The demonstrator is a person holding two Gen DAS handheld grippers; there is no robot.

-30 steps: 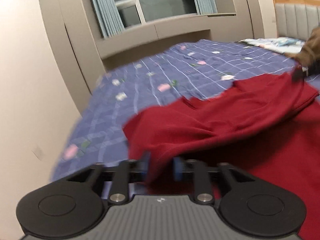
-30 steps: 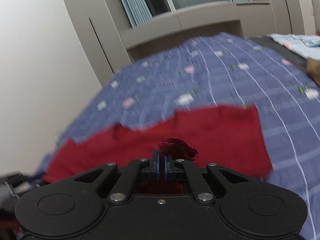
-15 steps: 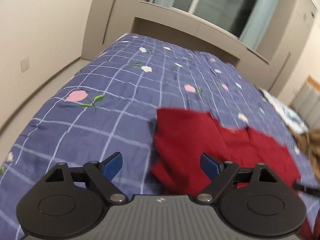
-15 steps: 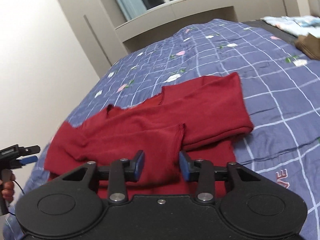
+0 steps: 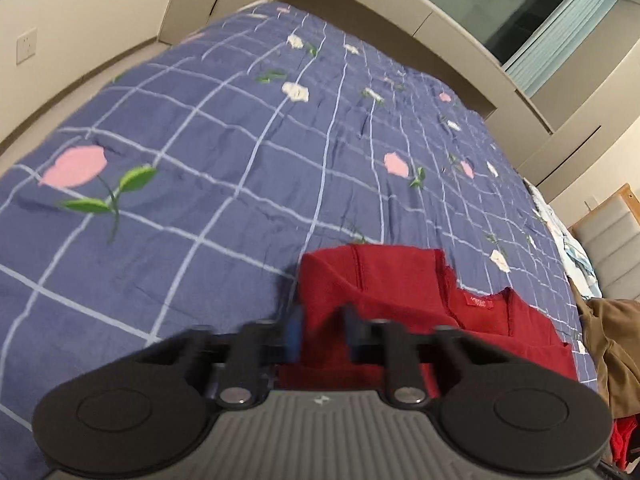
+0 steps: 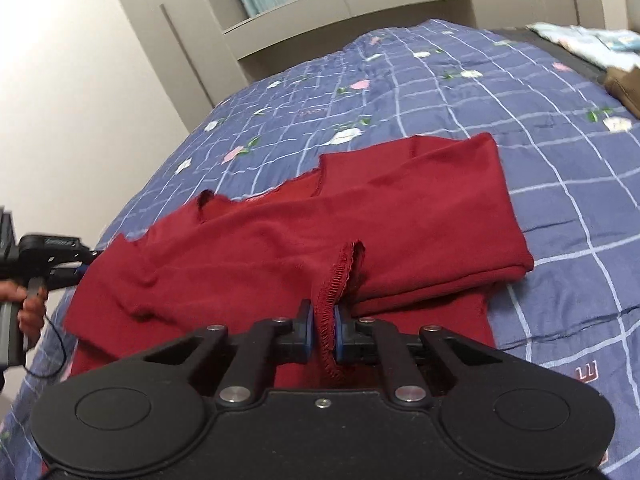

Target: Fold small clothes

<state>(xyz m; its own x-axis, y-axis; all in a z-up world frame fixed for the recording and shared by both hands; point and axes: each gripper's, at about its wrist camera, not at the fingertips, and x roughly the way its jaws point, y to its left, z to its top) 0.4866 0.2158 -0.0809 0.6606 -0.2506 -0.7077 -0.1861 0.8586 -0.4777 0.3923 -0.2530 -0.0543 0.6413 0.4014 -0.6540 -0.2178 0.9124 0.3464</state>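
A red garment (image 6: 400,216) lies partly folded on the blue checked bedspread (image 6: 560,160). My right gripper (image 6: 324,328) is closing, its pads pressing a stitched hem at the garment's near edge. In the left wrist view the red garment (image 5: 380,280) shows a neck label, and my left gripper (image 5: 322,332), blurred, is closing with the garment's near left corner bunched between its pads. The right wrist view shows the left gripper (image 6: 82,266) at the garment's left end, held by a hand (image 6: 30,304).
The flowered bedspread (image 5: 240,140) stretches far ahead toward a window alcove. A brown garment (image 5: 612,340) lies to the right, with light-blue cloth (image 6: 580,38) beyond it. A padded headboard (image 5: 612,248) stands at the far right; a wall runs along the left.
My left gripper let go of the cloth, opened wide, rolled and swung to the garment's left corner, then closed on it. My right gripper opened, dropped its bunch, and closed on the hem.
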